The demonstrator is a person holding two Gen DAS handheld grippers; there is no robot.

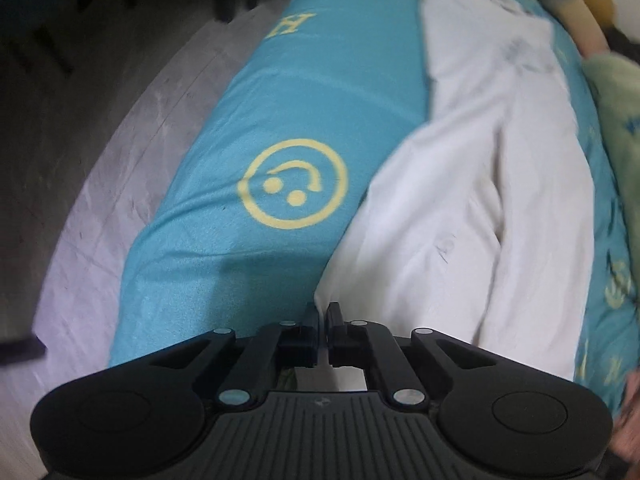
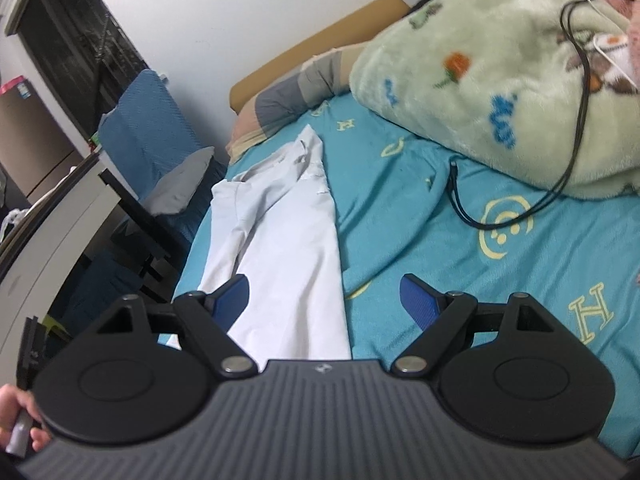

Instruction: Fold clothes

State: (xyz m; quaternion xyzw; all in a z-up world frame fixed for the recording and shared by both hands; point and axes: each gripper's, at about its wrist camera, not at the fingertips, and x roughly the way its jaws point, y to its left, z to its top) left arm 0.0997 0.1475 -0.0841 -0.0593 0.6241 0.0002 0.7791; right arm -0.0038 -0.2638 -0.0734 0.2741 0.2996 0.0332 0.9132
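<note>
A white garment [image 1: 472, 184] lies lengthwise on a teal bed sheet [image 1: 256, 92] with yellow smiley prints. My left gripper [image 1: 323, 312] is shut on the garment's near corner at the bed's edge. In the right wrist view the same white garment [image 2: 288, 232] stretches away from me, partly folded along its length. My right gripper [image 2: 326, 292] is open, its blue pads [image 2: 234, 296] either side of the garment's near end, just above it and holding nothing.
A green fleece blanket [image 2: 500, 72] is heaped at the right with a black cable [image 2: 576, 92] across it. A pillow [image 2: 292, 92] and tan headboard [image 2: 320, 40] lie beyond. A blue chair [image 2: 148, 120] and dark desk [image 2: 132, 200] stand left of the bed. Grey floor [image 1: 80, 160] lies beside it.
</note>
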